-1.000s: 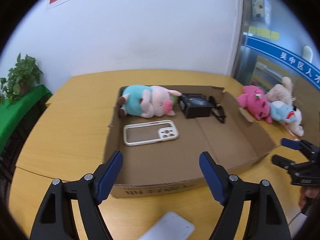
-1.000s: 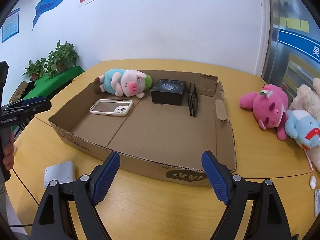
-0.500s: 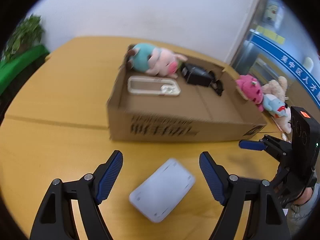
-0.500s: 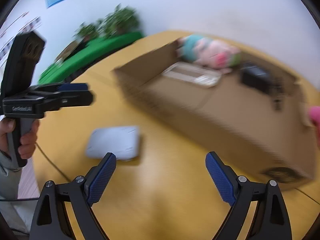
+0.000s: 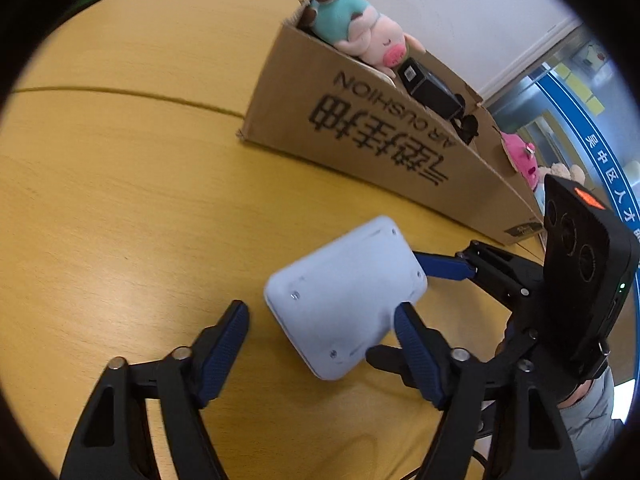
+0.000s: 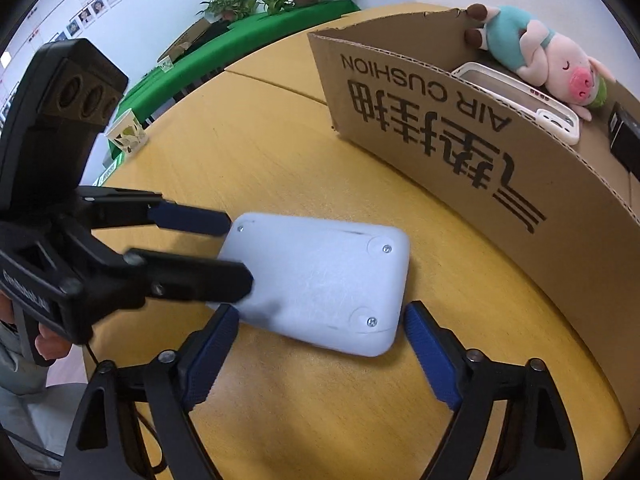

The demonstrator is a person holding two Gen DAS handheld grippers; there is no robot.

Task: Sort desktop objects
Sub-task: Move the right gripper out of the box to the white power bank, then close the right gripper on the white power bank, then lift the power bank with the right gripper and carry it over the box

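A flat white device (image 5: pixel 344 292) lies underside up on the wooden bench (image 5: pixel 120 184), just in front of an open cardboard box (image 5: pixel 360 132) that holds a plush pig (image 6: pixel 540 52), a white phone case (image 6: pixel 524 100) and a black box (image 5: pixel 428 86). The left gripper (image 5: pixel 322 332) and the right gripper (image 6: pixel 320 332) reach it from adjoining sides. The jaws of both have just been closing yet stand apart around its corners, and neither visibly clamps it.

A flat device (image 6: pixel 316 276) lies on the table (image 6: pixel 280 152) before the box (image 6: pixel 460 128).
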